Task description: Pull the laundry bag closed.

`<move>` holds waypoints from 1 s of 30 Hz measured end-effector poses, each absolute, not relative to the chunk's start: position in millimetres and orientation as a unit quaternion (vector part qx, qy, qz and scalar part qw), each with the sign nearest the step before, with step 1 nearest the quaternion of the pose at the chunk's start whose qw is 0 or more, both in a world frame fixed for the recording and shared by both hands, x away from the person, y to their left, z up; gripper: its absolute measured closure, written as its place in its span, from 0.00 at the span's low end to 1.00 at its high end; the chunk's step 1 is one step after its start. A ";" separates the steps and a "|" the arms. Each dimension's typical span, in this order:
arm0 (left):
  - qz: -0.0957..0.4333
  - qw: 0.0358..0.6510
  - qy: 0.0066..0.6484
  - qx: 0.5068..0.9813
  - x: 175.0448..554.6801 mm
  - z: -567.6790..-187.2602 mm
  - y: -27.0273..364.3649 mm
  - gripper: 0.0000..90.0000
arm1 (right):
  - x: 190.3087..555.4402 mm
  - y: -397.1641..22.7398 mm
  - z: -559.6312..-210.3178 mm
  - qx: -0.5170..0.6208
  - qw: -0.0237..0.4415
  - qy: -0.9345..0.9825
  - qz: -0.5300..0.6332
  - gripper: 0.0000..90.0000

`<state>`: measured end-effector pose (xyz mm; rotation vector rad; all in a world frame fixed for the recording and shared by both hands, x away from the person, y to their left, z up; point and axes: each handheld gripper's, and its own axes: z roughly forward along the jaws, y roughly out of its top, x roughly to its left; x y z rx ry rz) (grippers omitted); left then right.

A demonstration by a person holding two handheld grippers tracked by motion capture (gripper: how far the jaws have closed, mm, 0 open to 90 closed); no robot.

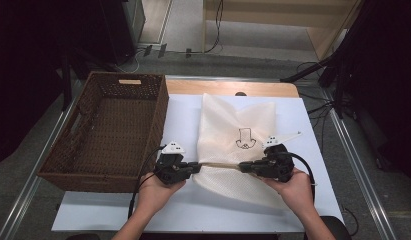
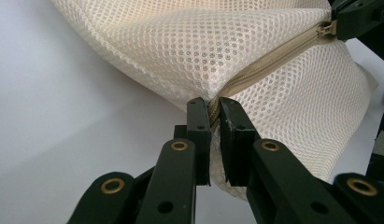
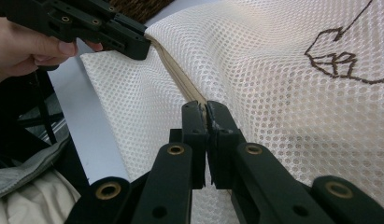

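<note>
White table (image 1: 183, 115): both grippers' fingers (image 2: 199, 135) clenched on mesh bag's (image 1: 233, 120) zipper (image 1: 220, 165).

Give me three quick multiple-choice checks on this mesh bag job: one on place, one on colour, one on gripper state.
1. Where is the wicker basket?
A. Left of the mesh bag
B. Right of the mesh bag
C. On top of the mesh bag

2. What colour is the mesh bag?
A. Blue
B. Cream
C. Black

3. What is the left gripper doing?
A. Hanging open above the table
B. Clamped on the basket rim
C. Shut on the bag's zipper seam

Answers: 1 A, the high view shows it at the table's left; 2 B, cream netting in both gripper views; 3 C, its jaws pinch the zipper end.
</note>
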<state>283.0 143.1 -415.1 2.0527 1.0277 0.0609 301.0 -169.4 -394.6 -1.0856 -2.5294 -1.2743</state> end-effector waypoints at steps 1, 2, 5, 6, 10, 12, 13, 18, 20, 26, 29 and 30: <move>0.025 0.410 0.409 0.815 283.0 -415.2 143.2 0.93 | 301.1 -169.1 -394.9 -0.358 0.054 -0.833 -0.419 0.98; 0.024 0.408 0.408 0.816 283.0 -415.4 143.4 0.93 | 301.3 -168.6 -395.3 -0.357 0.053 -0.833 -0.419 0.98; 0.025 0.407 0.409 0.816 283.0 -415.8 143.3 0.93 | 301.6 -167.9 -396.1 -0.357 0.053 -0.834 -0.418 0.98; 0.025 0.407 0.409 0.816 283.0 -415.9 143.3 0.93 | 301.5 -167.9 -396.2 -0.357 0.053 -0.834 -0.418 0.98; 0.023 0.407 0.409 0.817 283.0 -416.5 143.6 0.93 | 301.4 -167.7 -396.5 -0.358 0.053 -0.833 -0.418 0.98; 0.026 0.408 0.409 0.816 282.5 -416.9 143.4 0.92 | 301.4 -167.7 -396.5 -0.358 0.055 -0.833 -0.418 0.98; 0.026 0.408 0.408 0.816 282.3 -417.2 143.5 0.92 | 301.4 -167.7 -396.5 -0.358 0.055 -0.833 -0.418 0.98; 0.026 0.408 0.409 0.816 282.3 -417.2 143.3 0.92 | 301.4 -167.8 -396.5 -0.357 0.057 -0.833 -0.418 0.98; 0.025 0.410 0.410 0.814 282.3 -416.7 143.6 0.92 | 301.1 -168.2 -396.1 -0.358 0.058 -0.833 -0.418 0.98; 0.023 0.416 0.410 0.811 282.8 -413.7 142.8 0.93 | 301.5 -172.3 -395.4 -0.360 0.059 -0.829 -0.424 0.98; 0.025 0.408 0.414 0.813 284.0 -414.2 141.7 0.93 | 299.9 -172.6 -395.7 -0.363 0.057 -0.830 -0.420 0.98; 0.025 0.408 0.414 0.813 284.0 -414.2 141.7 0.93 | 299.9 -172.6 -395.7 -0.363 0.057 -0.830 -0.420 0.98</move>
